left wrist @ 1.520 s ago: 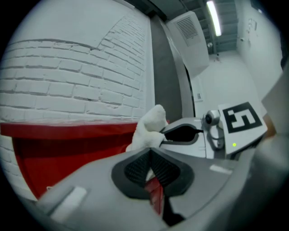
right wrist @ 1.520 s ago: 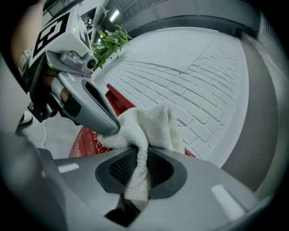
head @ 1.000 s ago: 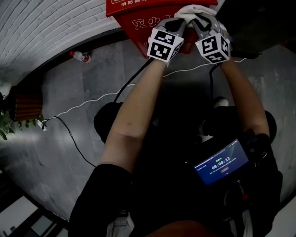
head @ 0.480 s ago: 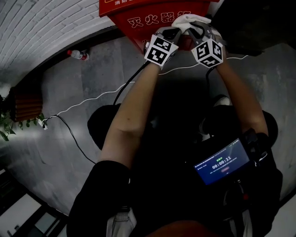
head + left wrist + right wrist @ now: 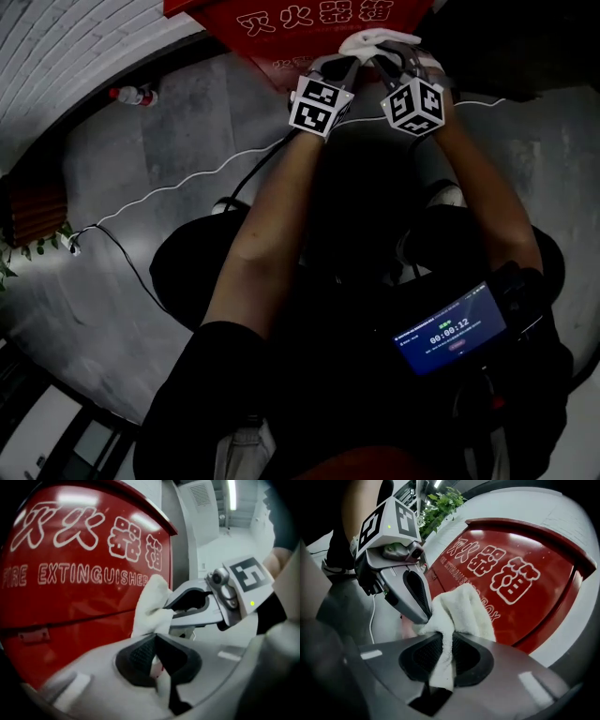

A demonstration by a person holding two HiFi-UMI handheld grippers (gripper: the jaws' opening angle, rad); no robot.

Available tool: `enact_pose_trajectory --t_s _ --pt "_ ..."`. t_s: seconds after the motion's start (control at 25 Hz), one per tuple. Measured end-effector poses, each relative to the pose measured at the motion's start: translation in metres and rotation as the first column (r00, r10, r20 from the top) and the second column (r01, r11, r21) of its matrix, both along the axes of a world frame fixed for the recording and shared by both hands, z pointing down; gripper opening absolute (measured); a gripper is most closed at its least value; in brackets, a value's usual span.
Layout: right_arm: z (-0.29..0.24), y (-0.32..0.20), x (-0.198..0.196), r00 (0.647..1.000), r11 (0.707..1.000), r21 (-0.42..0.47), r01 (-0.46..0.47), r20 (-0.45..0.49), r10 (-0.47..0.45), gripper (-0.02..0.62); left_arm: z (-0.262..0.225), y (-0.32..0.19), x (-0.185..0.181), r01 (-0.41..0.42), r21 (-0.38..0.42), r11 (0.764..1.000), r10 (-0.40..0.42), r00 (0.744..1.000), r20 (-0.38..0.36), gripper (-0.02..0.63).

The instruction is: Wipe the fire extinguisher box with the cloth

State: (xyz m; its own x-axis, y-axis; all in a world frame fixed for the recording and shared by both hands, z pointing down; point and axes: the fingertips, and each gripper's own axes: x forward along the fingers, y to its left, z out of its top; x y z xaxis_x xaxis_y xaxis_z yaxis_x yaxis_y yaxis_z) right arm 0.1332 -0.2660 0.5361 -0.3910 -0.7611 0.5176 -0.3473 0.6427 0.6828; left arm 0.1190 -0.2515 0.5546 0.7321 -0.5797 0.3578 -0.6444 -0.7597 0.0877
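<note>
The red fire extinguisher box with white lettering stands at the top of the head view, and its front fills the left gripper view and the right gripper view. A white cloth lies bunched against the box front, just below the lettering's right end. My left gripper and right gripper meet at it, side by side. A fold of the cloth runs down between the right gripper's pads. The left gripper pinches a thin edge of the cloth.
A plastic bottle lies on the grey stone floor by the white brick wall. A white cable snakes across the floor. A brown planter with a plant stands at the left. A screen device hangs at the person's waist.
Both grippers have carried the cloth down the box front, from beside the lettering to below it. The head view has shifted, so the box sits higher in frame.
</note>
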Motion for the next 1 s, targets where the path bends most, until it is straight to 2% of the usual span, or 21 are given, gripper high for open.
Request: enact_pose_trajectory --t_s 0.24,0.4,0.76,1.0 --pt "0.055 -0.001 -0.005 0.998 0.997 -0.077 0.029 -0.046 -0.033 0.065 0.054 -0.004 -0.006 0.036 -0.07 0.997 -0.034 0.999 0.027 0.003" --pt "0.086 0.001 -0.01 0.996 0.993 -0.111 0.048 -0.066 -0.056 0.064 0.091 -0.01 -0.012 0.065 -0.109 0.992 -0.058 0.996 0.07 0.003" --pt "0.145 0.007 -0.012 0.994 0.978 -0.205 0.03 -0.096 -0.05 0.064 0.147 -0.008 -0.012 0.106 -0.242 0.964 -0.068 0.984 0.162 0.003" --pt "0.187 0.012 -0.013 0.981 0.967 -0.254 0.032 -0.177 -0.079 0.064 0.179 -0.006 -0.013 0.108 -0.312 0.944 -0.042 0.977 0.211 0.003"
